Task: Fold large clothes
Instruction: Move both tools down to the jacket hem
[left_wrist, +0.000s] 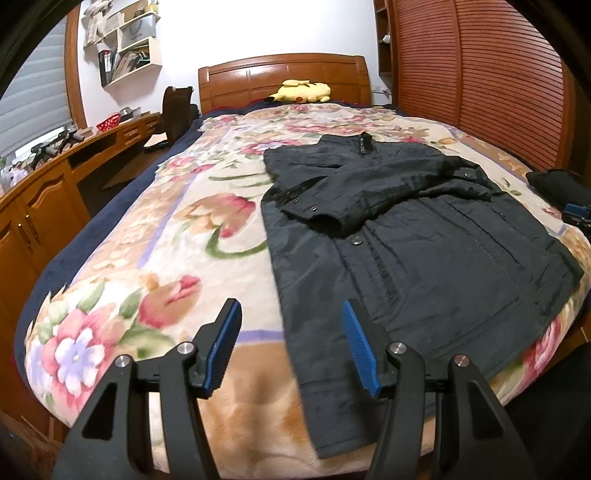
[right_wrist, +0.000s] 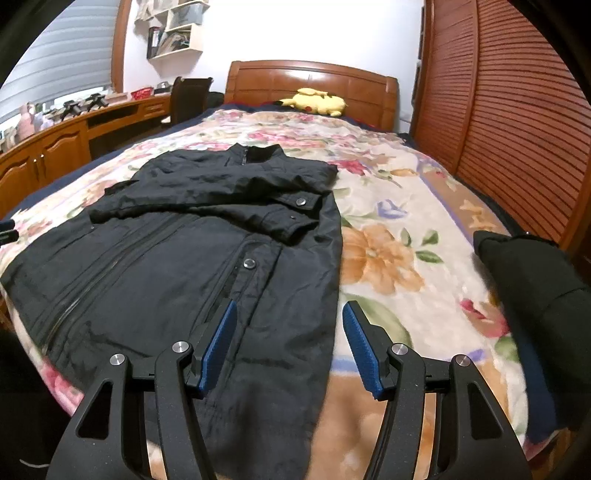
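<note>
A large black jacket (left_wrist: 424, 254) lies flat on the bed, collar toward the headboard, both sleeves folded across the chest. It also shows in the right wrist view (right_wrist: 177, 266). My left gripper (left_wrist: 291, 325) is open and empty, above the jacket's lower left hem corner. My right gripper (right_wrist: 288, 325) is open and empty, above the jacket's lower right hem edge. The right gripper also appears in the left wrist view (left_wrist: 576, 214) at the far right.
A floral blanket (left_wrist: 166, 258) covers the bed. A yellow plush toy (left_wrist: 301, 91) lies by the wooden headboard (left_wrist: 284, 74). A folded dark garment (right_wrist: 532, 280) sits at the bed's right side. A wooden desk (left_wrist: 55, 177) runs along the left; a slatted wardrobe (right_wrist: 517, 110) stands to the right.
</note>
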